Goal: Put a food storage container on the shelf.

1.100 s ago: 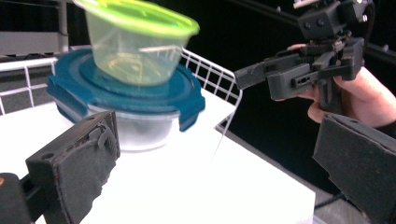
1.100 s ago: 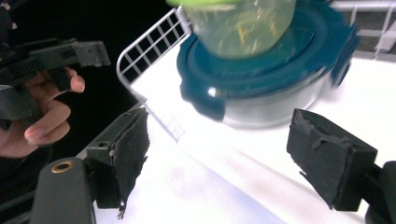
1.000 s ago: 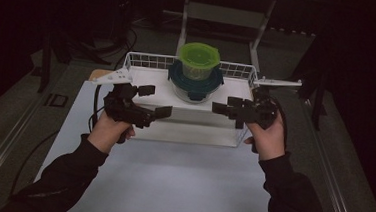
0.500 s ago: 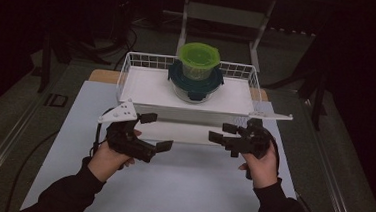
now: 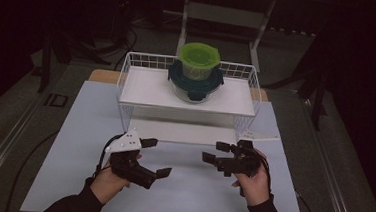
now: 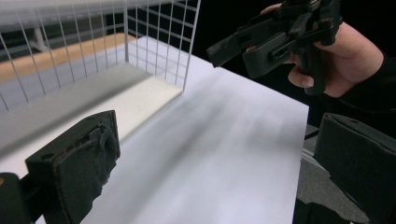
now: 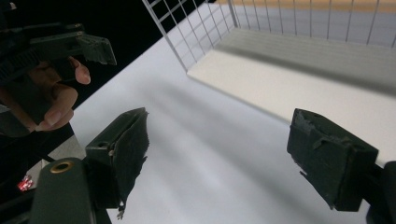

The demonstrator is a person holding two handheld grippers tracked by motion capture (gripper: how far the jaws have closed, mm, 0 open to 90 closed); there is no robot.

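High view: my left gripper (image 5: 151,157) and right gripper (image 5: 216,152) hover low over the white table (image 5: 184,196), near the front edge, both empty with jaws spread wide. The stacked containers sit well ahead of both: a green-lidded tub (image 5: 198,60) on top of a dark-lidded glass bowl (image 5: 195,86), upright on the top shelf of the white wire rack (image 5: 128,77), roughly on the midline between my hands. Stack axis is vertical; neither hand is clearly nearer, and the reach is forward and up. Left gripper view: my black pads (image 6: 79,163) stand far apart over bare white tabletop, the rack's lower corner (image 6: 154,51) up left, my right hand with its gripper (image 6: 243,44) across at upper right. Right gripper view: pads (image 7: 123,144) wide apart, nothing between; rack's lower shelf (image 7: 299,70) ahead, my left hand (image 7: 46,102) with its gripper at left. Judgement: any pickup means lifting over the rack's front rail first.
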